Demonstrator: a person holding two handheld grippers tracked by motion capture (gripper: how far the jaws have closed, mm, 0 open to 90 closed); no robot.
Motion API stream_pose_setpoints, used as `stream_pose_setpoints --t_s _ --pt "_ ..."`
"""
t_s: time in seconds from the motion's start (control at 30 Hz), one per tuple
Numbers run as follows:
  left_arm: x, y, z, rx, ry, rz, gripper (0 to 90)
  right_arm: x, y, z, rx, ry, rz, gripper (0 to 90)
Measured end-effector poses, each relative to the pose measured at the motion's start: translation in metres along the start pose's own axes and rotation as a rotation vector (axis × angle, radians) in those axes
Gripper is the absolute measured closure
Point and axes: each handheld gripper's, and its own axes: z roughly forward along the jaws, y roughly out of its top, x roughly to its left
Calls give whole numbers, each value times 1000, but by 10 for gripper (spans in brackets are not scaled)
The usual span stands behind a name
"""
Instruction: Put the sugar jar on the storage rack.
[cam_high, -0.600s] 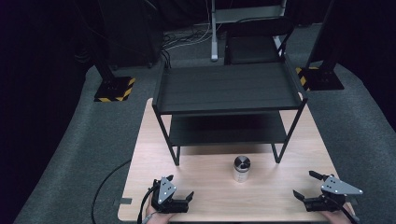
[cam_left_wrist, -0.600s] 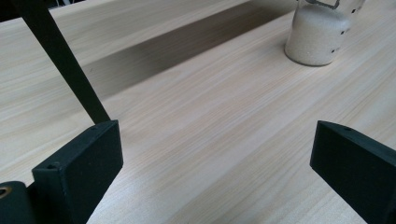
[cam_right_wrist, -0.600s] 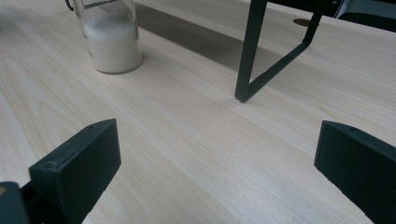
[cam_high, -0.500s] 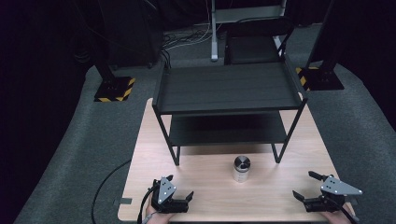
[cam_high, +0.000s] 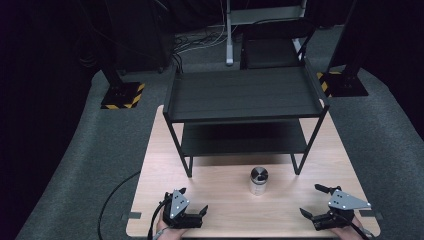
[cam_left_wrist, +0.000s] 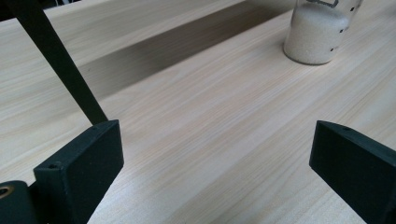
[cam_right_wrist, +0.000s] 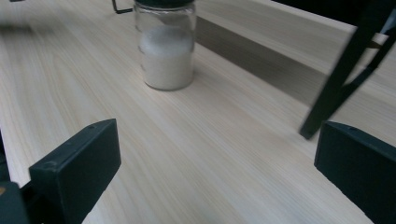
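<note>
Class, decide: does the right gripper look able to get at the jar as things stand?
Probably yes. The right gripper is open, and bare table lies between it and the jar; the shelf leg stands off to one side.

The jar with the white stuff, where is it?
The jar stands on the wooden table, just in front of the black shelf rack, nearer the right gripper than the left gripper.

txt: none legible | labels: none | nos./signs: none readable
</note>
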Motion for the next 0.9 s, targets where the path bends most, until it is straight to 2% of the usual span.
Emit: stream_pose_setpoints --t_s 0.23,0.6,0.9 --pt "0 0 0 0 0 -3 29 4 18 30 -8 46 -19 0" --pt "1 -1 -1 -3 0 -7 29 9 50 93 17 99 -44 0" --pt "2 0 -1 -3 -3 -4 29 16 67 128 44 96 -51 0"
